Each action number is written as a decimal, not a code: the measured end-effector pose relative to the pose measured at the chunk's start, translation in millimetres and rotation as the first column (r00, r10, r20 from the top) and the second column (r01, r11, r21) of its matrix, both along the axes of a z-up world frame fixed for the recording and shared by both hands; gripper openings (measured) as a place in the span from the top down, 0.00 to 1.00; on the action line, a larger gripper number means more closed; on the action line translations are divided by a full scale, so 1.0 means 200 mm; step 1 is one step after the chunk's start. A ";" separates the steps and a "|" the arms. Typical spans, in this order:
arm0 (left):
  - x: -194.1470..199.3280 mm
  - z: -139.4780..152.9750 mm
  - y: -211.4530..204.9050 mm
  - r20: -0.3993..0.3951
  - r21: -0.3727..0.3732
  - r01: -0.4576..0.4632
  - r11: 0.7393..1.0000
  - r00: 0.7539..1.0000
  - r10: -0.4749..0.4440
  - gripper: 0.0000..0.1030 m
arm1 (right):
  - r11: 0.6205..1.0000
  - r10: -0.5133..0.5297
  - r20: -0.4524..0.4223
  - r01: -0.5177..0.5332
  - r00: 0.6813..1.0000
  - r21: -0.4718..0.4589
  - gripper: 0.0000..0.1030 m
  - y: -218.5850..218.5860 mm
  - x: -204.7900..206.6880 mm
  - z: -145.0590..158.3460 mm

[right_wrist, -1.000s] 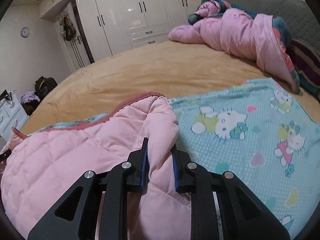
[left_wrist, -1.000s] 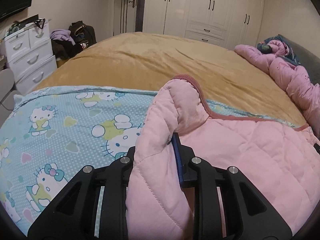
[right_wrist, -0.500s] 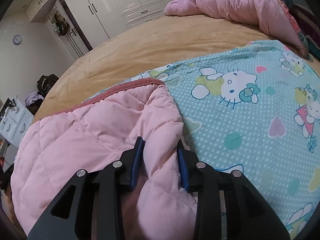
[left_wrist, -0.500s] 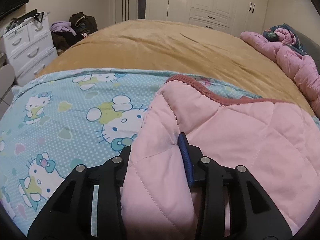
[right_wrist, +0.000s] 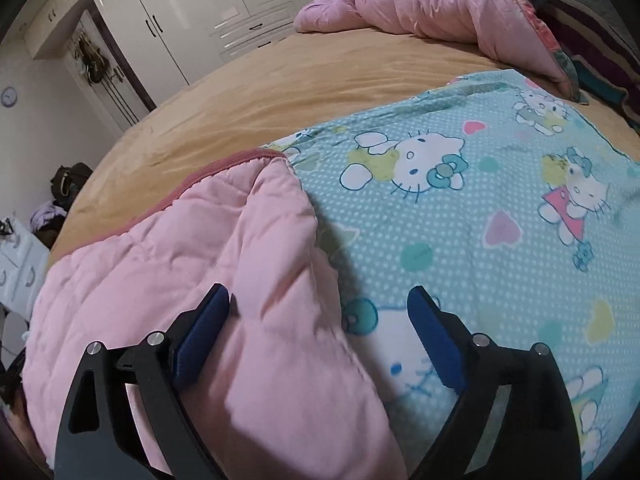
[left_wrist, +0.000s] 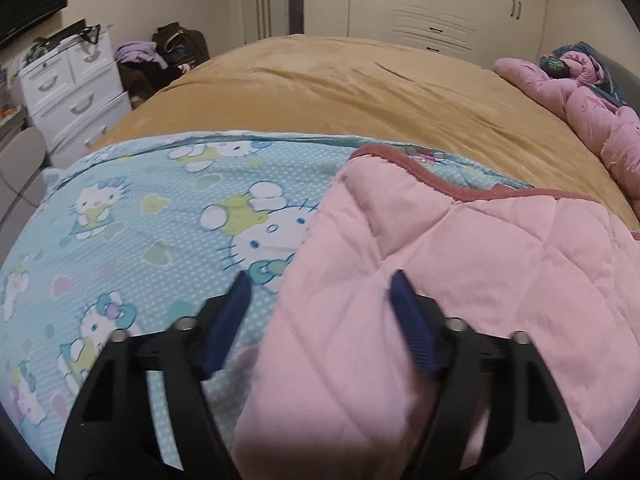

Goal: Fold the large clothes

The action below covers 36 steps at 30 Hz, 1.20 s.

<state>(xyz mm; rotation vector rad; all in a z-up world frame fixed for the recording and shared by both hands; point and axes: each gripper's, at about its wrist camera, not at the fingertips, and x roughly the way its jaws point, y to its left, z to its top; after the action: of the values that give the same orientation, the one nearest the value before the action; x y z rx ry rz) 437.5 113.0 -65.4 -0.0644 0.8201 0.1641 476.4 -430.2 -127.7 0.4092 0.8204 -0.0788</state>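
A large quilt lies on the bed, its pink quilted underside folded over its blue cartoon-cat printed face. A dark pink trim runs along the folded edge. My left gripper is open, its blue pads spread either side of the pink fold's left corner. In the right wrist view the pink fold lies left and the printed face right. My right gripper is open, straddling the fold's right edge without pinching it.
The tan bedspread stretches beyond the quilt. A crumpled pink duvet lies at the far right of the bed. A white drawer unit and bags stand left of the bed; white wardrobes line the far wall.
Both grippers were shut on the pink fold's corners and lowered it onto the printed side. Both have now opened and let it go; the fold rests flat.
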 end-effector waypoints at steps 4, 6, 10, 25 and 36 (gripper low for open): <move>-0.11 0.05 0.02 0.007 -0.025 -0.006 1.000 1.000 0.006 0.19 | 1.000 -0.003 0.029 0.003 1.000 -0.023 0.11 0.03 -0.14 0.08; -0.17 0.09 0.02 0.015 -0.033 -0.004 0.999 1.000 0.004 0.09 | 0.999 0.014 0.051 -0.012 0.999 -0.033 0.11 0.07 -0.22 0.15; -0.32 0.16 -0.01 0.019 -0.066 0.007 0.998 1.000 -0.006 0.09 | 0.997 0.059 0.116 -0.053 0.991 -0.050 0.06 0.19 -0.41 0.29; -0.96 0.39 -0.21 0.087 -0.144 0.083 0.986 0.994 -0.071 0.09 | 0.938 0.328 0.177 -0.297 0.928 -0.182 0.04 0.58 -0.98 0.59; -0.95 0.23 -0.14 0.017 -0.076 0.042 0.996 0.999 -0.041 0.09 | 0.967 0.232 0.081 -0.221 0.969 -0.123 0.04 0.38 -0.95 0.43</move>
<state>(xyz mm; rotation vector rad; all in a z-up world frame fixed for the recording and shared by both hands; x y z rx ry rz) 246.8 85.8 -18.7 -0.1198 0.8113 0.0927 285.6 -354.0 -42.1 0.2082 0.7599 0.1060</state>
